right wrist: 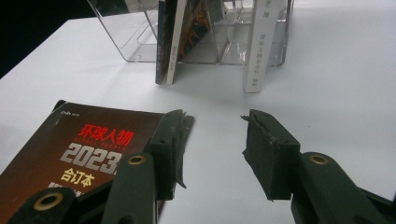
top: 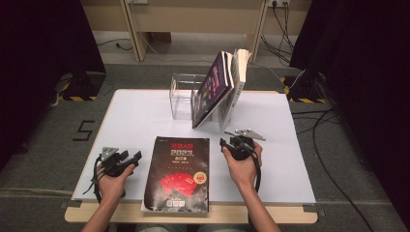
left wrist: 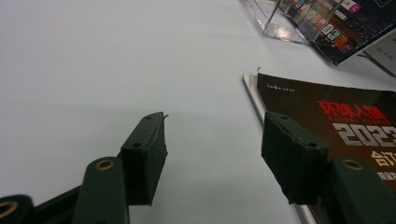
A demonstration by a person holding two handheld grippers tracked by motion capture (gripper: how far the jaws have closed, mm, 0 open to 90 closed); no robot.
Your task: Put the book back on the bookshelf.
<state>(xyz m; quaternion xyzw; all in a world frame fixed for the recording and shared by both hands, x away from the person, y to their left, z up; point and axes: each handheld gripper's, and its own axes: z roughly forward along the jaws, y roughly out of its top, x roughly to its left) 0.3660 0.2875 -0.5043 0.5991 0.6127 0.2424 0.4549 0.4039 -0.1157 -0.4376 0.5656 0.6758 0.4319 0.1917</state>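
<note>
Lying flat at the near edge of the white desk (top: 130, 121), between the two hands: one thick black-covered volume (top: 178, 174) with red title lettering, spine toward the left tongs. Resting just left of it, left tongs (top: 134, 157) standing apart, nothing between the pads. Hovering just right of it, right tongs (top: 226, 145) likewise standing apart and gripping nothing.

Judging by thickness and glossy cover: probably fairly heavy, slippery on the face, somewhat floppy if taken by a single corner. Best taken, most likely, along a long edge, one pad under the cover and one over, the near edge already overhanging the desk slightly; steadying from the opposite side probably helping.

Standing farther back: one clear acrylic rack (top: 183, 96) with dividers, two books leaning in it, a dark-covered book (top: 212, 92) tilting leftward and a white-spined book (top: 235, 84) beside it. Counting in all: three books, one rack, two tongs.
</note>
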